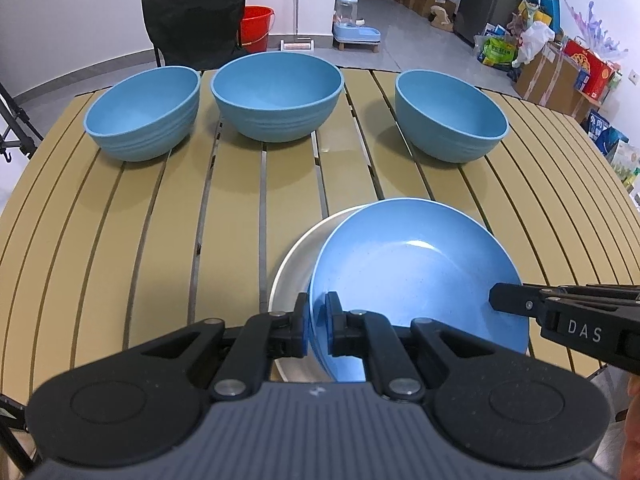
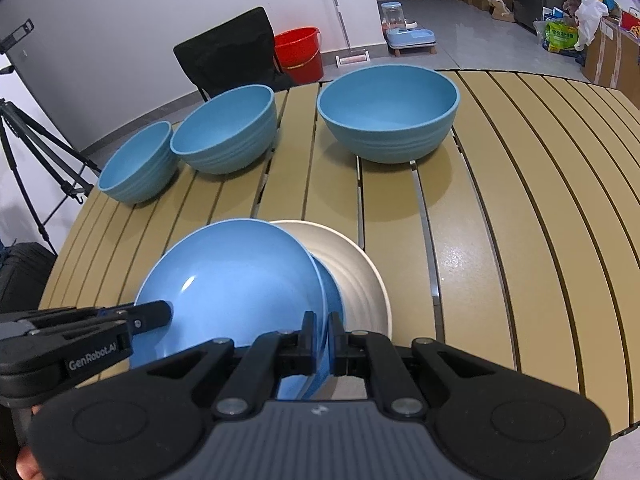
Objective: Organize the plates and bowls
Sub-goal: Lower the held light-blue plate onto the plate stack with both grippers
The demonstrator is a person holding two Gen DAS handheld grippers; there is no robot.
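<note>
Pinching blue plate (image 1: 416, 264) rim, both grippers, above white plate (image 1: 296, 264); three bowls (image 1: 276, 94) beyond.

Blue plate (image 1: 420, 272) hides most of cream plate (image 1: 296, 264).

Blue plate (image 1: 416, 264), cream plate (image 1: 296, 264), three blue bowls (image 1: 276, 96), tan slatted table (image 1: 160, 240)

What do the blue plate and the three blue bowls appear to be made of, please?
Blue plate: likely plastic or melamine, smooth and semi-glossy, with a bright highlight and faint specks. Blue bowls: probably matte plastic or fibre composite, with a dull sheen and moulded ridges low on the walls.
</note>
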